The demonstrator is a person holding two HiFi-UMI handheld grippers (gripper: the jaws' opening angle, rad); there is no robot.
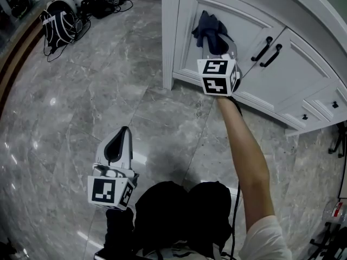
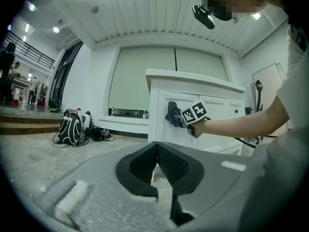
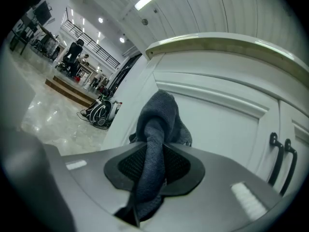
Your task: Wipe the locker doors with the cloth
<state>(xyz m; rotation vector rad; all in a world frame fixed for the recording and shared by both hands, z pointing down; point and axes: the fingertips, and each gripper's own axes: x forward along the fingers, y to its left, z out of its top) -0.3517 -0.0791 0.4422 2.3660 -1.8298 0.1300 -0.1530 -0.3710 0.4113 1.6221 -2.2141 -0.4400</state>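
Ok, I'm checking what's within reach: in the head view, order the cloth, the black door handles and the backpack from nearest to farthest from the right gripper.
1. The cloth: clamped in the claw of the right gripper.
2. The black door handles: to its right, on the locker doors.
3. The backpack: far across the floor, upper left.

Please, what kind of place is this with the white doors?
Probably a large indoor hall or lobby: a polished grey stone floor, a row of white locker doors with black handles, and backpacks left on the floor.
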